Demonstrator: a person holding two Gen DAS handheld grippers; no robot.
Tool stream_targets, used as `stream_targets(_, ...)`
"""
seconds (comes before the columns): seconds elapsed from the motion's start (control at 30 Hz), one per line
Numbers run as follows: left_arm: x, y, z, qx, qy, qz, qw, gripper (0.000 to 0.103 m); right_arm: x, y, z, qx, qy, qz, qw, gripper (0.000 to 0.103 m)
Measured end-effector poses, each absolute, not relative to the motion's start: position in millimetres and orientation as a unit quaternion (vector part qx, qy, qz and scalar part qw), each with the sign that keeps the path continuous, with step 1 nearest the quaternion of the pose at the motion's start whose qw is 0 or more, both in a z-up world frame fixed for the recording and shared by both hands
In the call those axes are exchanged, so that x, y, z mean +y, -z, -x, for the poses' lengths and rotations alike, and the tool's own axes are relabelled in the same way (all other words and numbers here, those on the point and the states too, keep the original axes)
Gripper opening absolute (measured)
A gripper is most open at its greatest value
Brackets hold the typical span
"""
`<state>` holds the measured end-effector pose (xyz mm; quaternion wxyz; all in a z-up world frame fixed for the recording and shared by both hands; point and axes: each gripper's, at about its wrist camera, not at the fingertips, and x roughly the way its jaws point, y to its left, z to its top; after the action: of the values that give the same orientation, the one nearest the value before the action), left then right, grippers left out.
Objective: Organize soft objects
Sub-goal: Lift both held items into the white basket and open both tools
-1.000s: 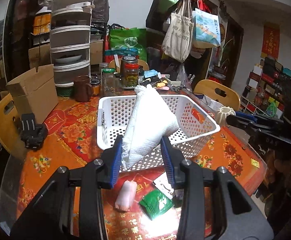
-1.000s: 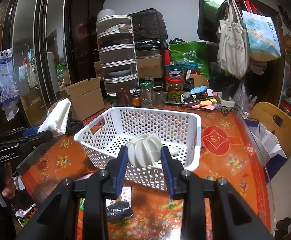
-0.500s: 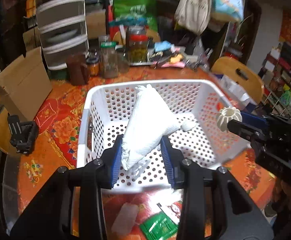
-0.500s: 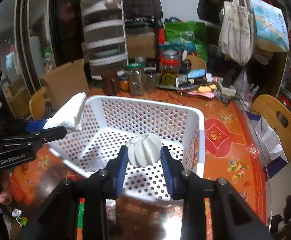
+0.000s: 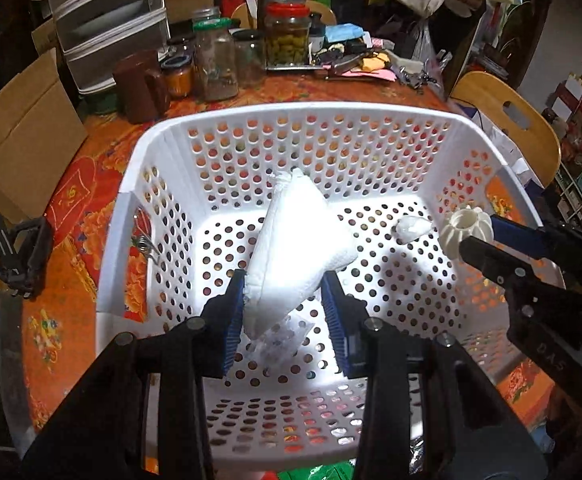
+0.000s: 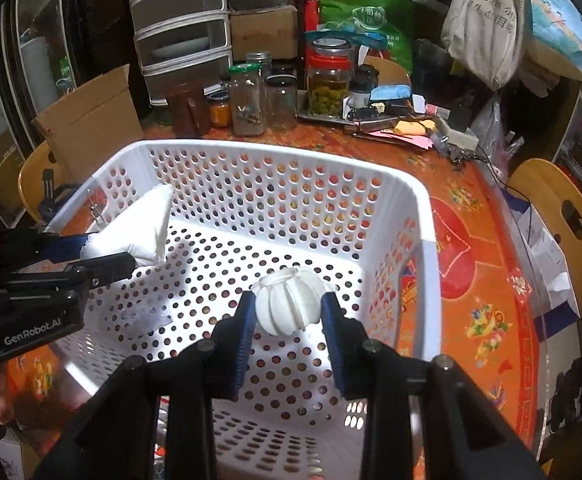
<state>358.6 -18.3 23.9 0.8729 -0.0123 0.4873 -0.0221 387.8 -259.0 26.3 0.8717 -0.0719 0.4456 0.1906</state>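
My left gripper [image 5: 287,300] is shut on a white soft pack of tissue [image 5: 297,248] and holds it inside the white perforated basket [image 5: 139,176], above its floor. My right gripper [image 6: 289,316] is shut on a white ribbed pumpkin-shaped soft toy [image 6: 287,304] and holds it over the basket [image 6: 423,216] near its right wall. The tissue pack also shows in the right wrist view [image 6: 139,232], and the ribbed toy in the left wrist view [image 5: 467,232]. A small white wad [image 5: 411,228] and a clear plastic piece [image 5: 279,340] lie on the basket floor.
Glass jars [image 5: 215,64], a brown mug [image 5: 141,88] and clutter stand behind the basket. A cardboard box [image 5: 19,136] sits at the left, a black clip [image 5: 23,256] beside it. Wooden chairs [image 6: 563,216] ring the orange table [image 6: 483,280]. A green packet [image 5: 319,474] lies under the basket's near rim.
Both grippers have moved forward and down, from in front of the basket to over and into it, each still gripping its white object.
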Motion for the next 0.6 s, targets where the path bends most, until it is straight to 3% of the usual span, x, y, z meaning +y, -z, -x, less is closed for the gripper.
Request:
stream_targets(0.27, -14.8, -20.1, -362.3, 0.488, 0.020, 0.020, 0.873, 0.037, -256.5, -21.6, -392.7, 0.450, -0.186, 0.080, 0.870, 0.032)
stream_targets(0.33, -13.8, -21.1, -361.4, 0.485, 0.023, 0.023, 0.874, 0.042, -256.8, -21.6, -393.7, 0.449, -0.187, 0.077, 0.870, 0.032)
stream_targets(0.47, -10.9, -27.0, -357.9, 0.471, 0.023, 0.026, 0.882, 0.064, -259.2, -23.1, -392.9, 0.444, -0.189, 0.069, 0.873, 0.033)
stream_targets(0.53, -10.6, -30.6, -354.9, 0.464, 0.023, 0.024, 0.885, 0.069, -260.2, -24.2, -392.4, 0.442, -0.190, 0.067, 0.874, 0.034)
stream_targets(0.6, -10.2, -35.4, -351.7, 0.458, 0.025, 0.024, 0.888, 0.071, -261.7, -25.9, -391.5, 0.440, -0.189, 0.065, 0.876, 0.045)
